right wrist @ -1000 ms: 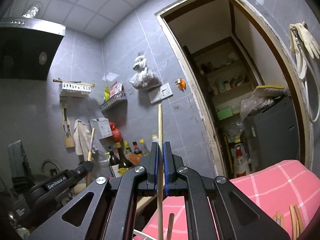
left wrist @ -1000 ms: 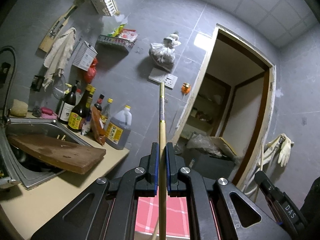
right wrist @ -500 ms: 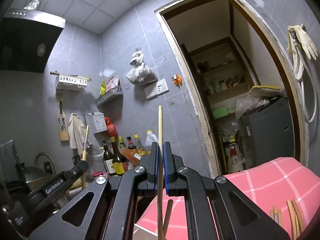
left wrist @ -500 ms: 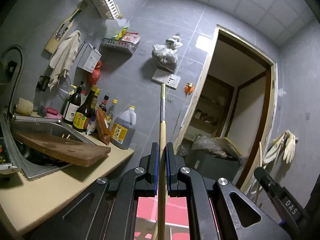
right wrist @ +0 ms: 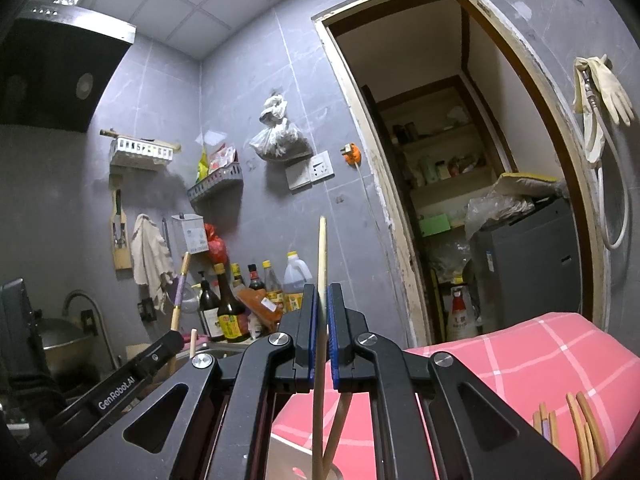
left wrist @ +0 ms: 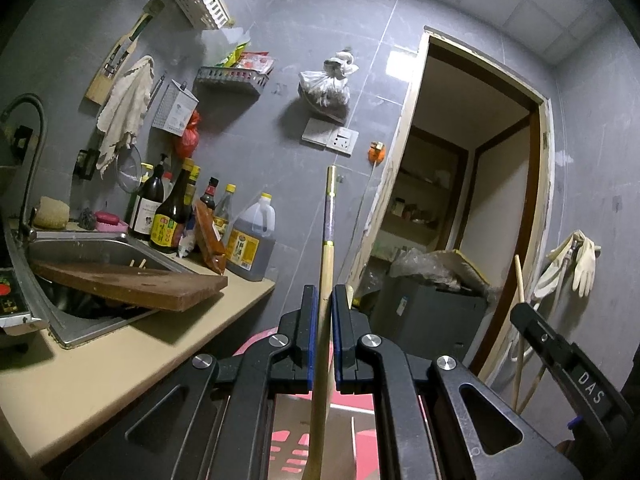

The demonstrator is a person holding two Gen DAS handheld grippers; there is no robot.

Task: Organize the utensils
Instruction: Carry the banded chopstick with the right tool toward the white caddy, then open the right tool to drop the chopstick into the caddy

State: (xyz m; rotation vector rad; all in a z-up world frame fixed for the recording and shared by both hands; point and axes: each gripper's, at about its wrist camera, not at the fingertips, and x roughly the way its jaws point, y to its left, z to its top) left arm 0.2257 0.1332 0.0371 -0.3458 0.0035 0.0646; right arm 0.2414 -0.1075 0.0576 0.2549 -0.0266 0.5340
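In the left wrist view my left gripper (left wrist: 325, 300) is shut on an upright chopstick (left wrist: 329, 216) with a dark purple band and gold rings. My right gripper (right wrist: 320, 304) is shut on a plain pale wooden chopstick (right wrist: 322, 256), also upright. Under the right jaws another chopstick (right wrist: 340, 420) leans in a white holder (right wrist: 288, 452). Several more chopsticks (right wrist: 580, 428) lie on the pink checked cloth (right wrist: 520, 360) at lower right. Each gripper shows in the other's view: the left gripper (right wrist: 178, 340) at lower left, the right gripper (left wrist: 520, 312) at far right.
A beige counter (left wrist: 100, 360) runs along the left with a steel sink (left wrist: 80, 248), a wooden board (left wrist: 132, 284) across it and several sauce bottles (left wrist: 248, 240). A doorway (left wrist: 460, 200) opens ahead onto a dark cabinet (left wrist: 432, 312). Rubber gloves (left wrist: 580, 264) hang on the right wall.
My left gripper has sunk with its chopstick, so the counter and wall sit higher in its view. In the right wrist view a second chopstick has come into sight below the jaws.
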